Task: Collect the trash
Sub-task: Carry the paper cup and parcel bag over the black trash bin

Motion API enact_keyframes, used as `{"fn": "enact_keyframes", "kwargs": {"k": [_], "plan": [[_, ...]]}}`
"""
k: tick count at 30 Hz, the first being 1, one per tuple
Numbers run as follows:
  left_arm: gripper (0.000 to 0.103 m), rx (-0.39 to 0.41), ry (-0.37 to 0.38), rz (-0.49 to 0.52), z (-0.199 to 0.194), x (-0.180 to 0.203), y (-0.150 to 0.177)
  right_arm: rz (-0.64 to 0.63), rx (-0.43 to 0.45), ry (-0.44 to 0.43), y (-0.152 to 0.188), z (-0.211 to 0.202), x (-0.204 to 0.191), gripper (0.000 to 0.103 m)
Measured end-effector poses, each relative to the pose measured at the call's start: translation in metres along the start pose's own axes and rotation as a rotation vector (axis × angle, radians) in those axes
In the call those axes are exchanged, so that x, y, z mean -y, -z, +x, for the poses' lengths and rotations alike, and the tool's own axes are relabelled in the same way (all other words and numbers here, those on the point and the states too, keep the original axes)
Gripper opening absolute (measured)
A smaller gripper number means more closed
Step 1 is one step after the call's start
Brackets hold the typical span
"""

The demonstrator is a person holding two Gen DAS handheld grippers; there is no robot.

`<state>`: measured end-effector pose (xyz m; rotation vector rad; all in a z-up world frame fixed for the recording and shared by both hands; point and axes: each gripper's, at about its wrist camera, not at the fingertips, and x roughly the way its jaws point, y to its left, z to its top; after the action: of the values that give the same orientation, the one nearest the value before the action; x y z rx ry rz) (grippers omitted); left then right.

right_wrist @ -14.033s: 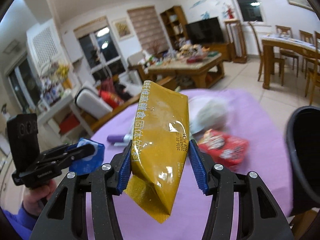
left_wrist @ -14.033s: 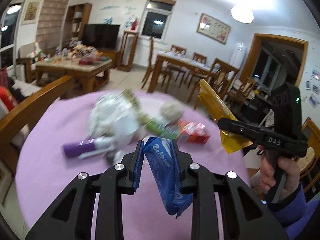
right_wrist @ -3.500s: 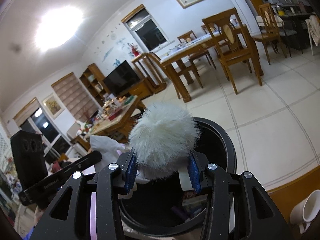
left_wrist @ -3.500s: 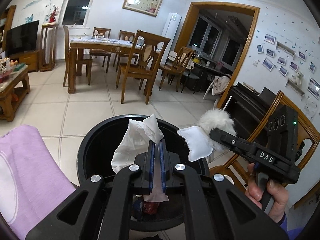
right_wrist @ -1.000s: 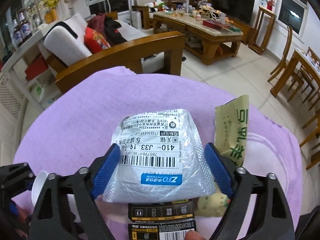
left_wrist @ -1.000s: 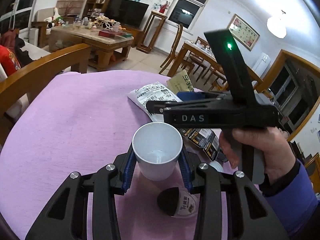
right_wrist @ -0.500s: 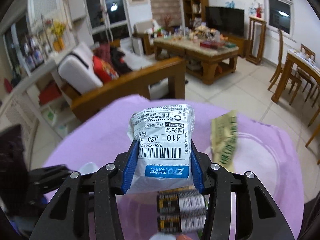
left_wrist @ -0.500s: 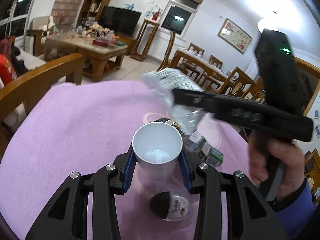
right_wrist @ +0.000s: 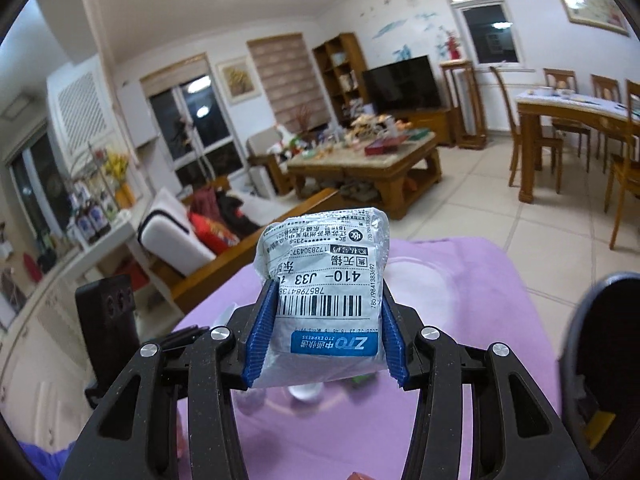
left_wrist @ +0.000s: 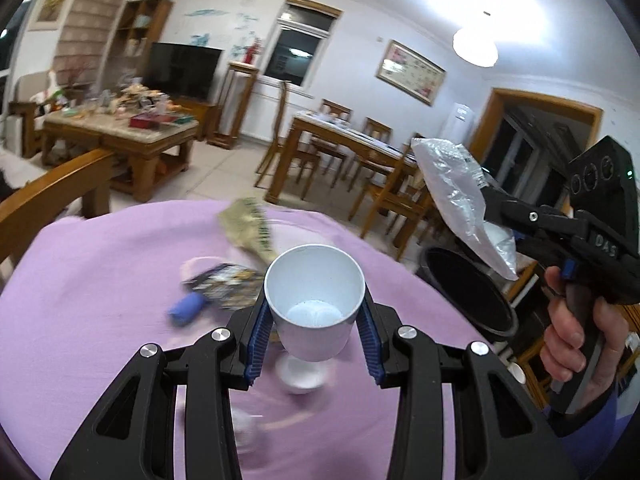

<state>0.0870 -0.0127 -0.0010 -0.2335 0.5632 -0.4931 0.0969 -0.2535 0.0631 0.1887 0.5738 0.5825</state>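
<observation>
My left gripper [left_wrist: 314, 338] is shut on a white paper cup [left_wrist: 315, 300] and holds it upright above the purple tablecloth [left_wrist: 100, 288]. My right gripper [right_wrist: 324, 344] is shut on a silver courier bag with a barcode label [right_wrist: 326, 292]; in the left wrist view the courier bag [left_wrist: 460, 204] hangs in the air above and beside the black trash bin [left_wrist: 468, 296], with the right gripper [left_wrist: 500, 208] to its right. The trash bin's rim also shows at the right edge of the right wrist view [right_wrist: 592, 340].
On the cloth lie a green-yellow packet [left_wrist: 250, 228], a dark printed wrapper [left_wrist: 224, 284], a blue tube [left_wrist: 186, 310] and a small white lid [left_wrist: 300, 376]. A wooden sofa arm [left_wrist: 52, 196] borders the table on the left. Dining chairs [left_wrist: 396, 200] stand behind the bin.
Both grippers have lifted off the table and swung right toward the bin: the cup is raised higher, the courier bag now hangs over by the bin. Earlier, other trash was carried to the bin.
</observation>
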Motion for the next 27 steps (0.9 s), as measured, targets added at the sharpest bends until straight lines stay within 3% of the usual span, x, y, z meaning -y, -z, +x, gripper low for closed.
{"fn": "enact_keyframes", "kwargs": {"k": [12,20,27], "plan": [[0.039,-0.024,0.129,0.171,0.031,0.126,-0.020,0.157,0.174,0.087,0.025,-0.146,0.113,0.049],[0.039,-0.090,0.237,0.238,0.090,0.205,-0.018,0.260,0.257,0.167,0.049,-0.230,0.192,0.050],[0.039,-0.169,0.287,0.253,0.150,0.249,-0.009,0.363,0.275,0.220,0.081,-0.269,0.253,0.050]]}}
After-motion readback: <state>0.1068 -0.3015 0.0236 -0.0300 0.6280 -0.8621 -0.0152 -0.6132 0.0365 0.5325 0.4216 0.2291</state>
